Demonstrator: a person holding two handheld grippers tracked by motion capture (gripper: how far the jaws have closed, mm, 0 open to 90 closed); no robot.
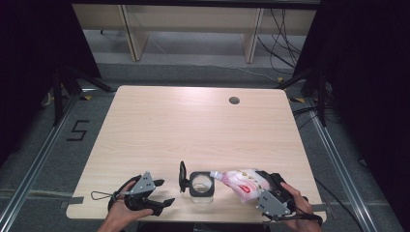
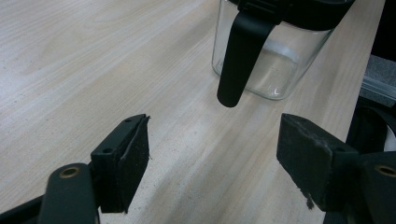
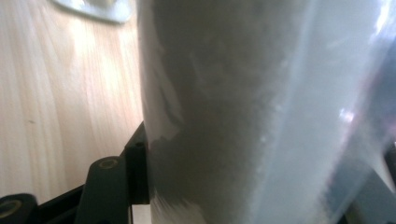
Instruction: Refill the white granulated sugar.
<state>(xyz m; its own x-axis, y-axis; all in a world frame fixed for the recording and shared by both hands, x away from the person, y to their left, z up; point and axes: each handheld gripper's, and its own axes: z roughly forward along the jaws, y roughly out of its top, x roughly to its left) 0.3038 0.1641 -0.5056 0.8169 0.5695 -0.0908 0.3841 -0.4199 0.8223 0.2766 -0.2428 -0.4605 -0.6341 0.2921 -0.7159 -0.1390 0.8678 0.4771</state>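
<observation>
A clear glass jar [image 1: 201,185] with a black rim and a hinged black lid [image 1: 182,176] standing open on its left sits near the table's front edge. My right gripper [image 1: 258,186] is shut on a pink and white pouch [image 1: 241,181], tilted with its spout toward the jar's mouth. In the right gripper view the pouch [image 3: 243,112] presses against the left jaw pad. My left gripper [image 1: 162,193] rests open on the table left of the jar. In the left gripper view its jaws stand wide apart with bare wood between them, the jar [image 2: 271,51] just ahead.
The wooden table [image 1: 193,130] has a cable hole [image 1: 234,100] at the back right. Beyond it stand shelving legs and loose cables on the floor. The person's hands come in at the front edge, close to the table's lip.
</observation>
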